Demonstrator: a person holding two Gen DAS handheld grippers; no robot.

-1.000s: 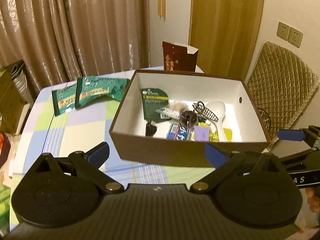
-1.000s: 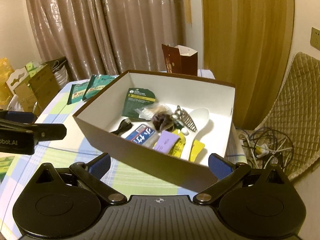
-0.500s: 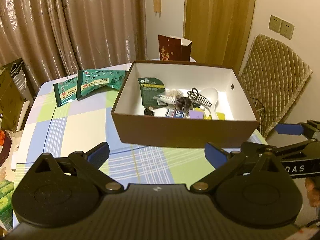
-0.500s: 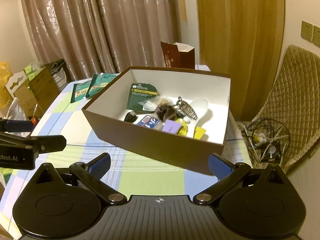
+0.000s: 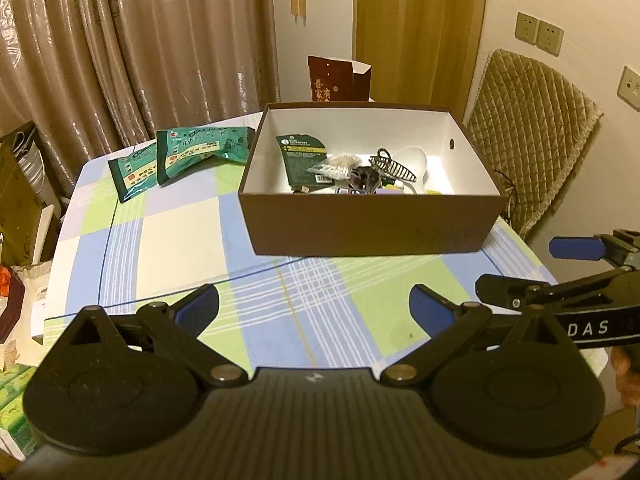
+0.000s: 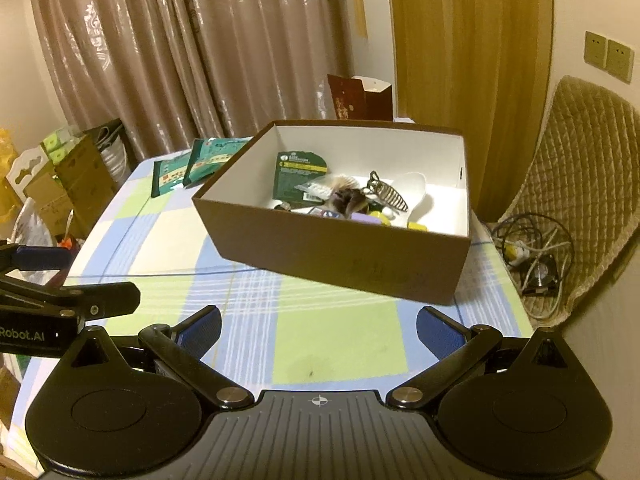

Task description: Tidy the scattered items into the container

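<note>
A brown cardboard box (image 5: 368, 224) (image 6: 340, 258) with a white inside stands on the checked tablecloth (image 5: 180, 240). Inside lie a dark green packet (image 5: 298, 156) (image 6: 298, 178), a hair claw (image 5: 394, 166) (image 6: 386, 194), a white spoon (image 5: 418, 160), a bag of cotton swabs and other small items. My left gripper (image 5: 314, 308) is open and empty, well back from the box's near wall. My right gripper (image 6: 318, 326) is also open and empty, back from the box. Each gripper shows at the edge of the other's view.
Two green snack bags (image 5: 188, 152) (image 6: 192, 164) lie on the table left of the box. A dark red paper bag (image 5: 338, 82) stands behind it. A padded chair (image 5: 532, 144) and cables (image 6: 528, 248) are to the right, cardboard boxes (image 6: 68, 184) to the left.
Both grippers have pulled back from the box, which now looks smaller and farther away. More tablecloth shows in front of it. Both stay open.
</note>
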